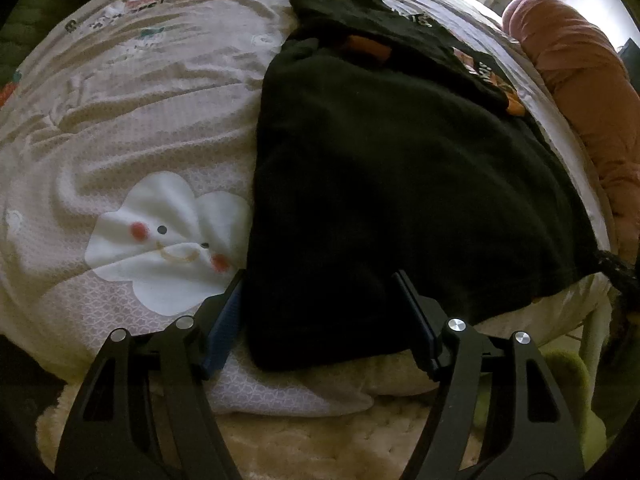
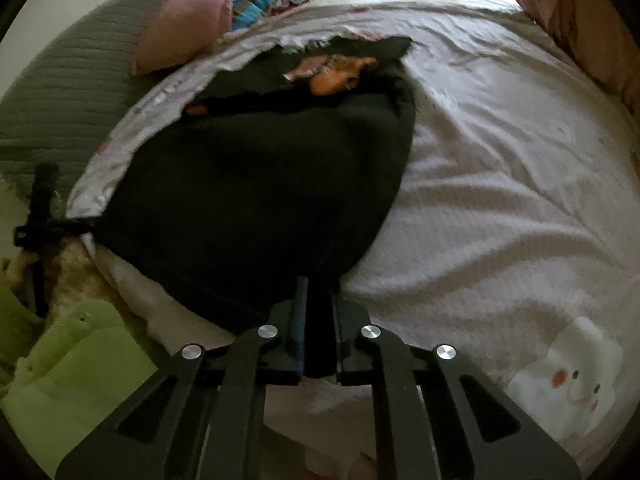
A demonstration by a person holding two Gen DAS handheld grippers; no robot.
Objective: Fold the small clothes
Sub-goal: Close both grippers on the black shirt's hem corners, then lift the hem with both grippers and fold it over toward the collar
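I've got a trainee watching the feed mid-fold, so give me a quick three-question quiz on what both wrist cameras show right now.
1. True or false: the right claw is shut on the black garment.
2. The left claw is: A) shut on a corner, B) open astride the garment's near edge, C) out of view.
3. Which printed figure marks the bedsheet beside the garment?

Key: 1 true. 2 B. 3 a smiling white cloud.

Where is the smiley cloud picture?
The smiley cloud is printed on the bedsheet, just left of the black garment in the left wrist view. In the right wrist view it sits low on the right, away from the garment.
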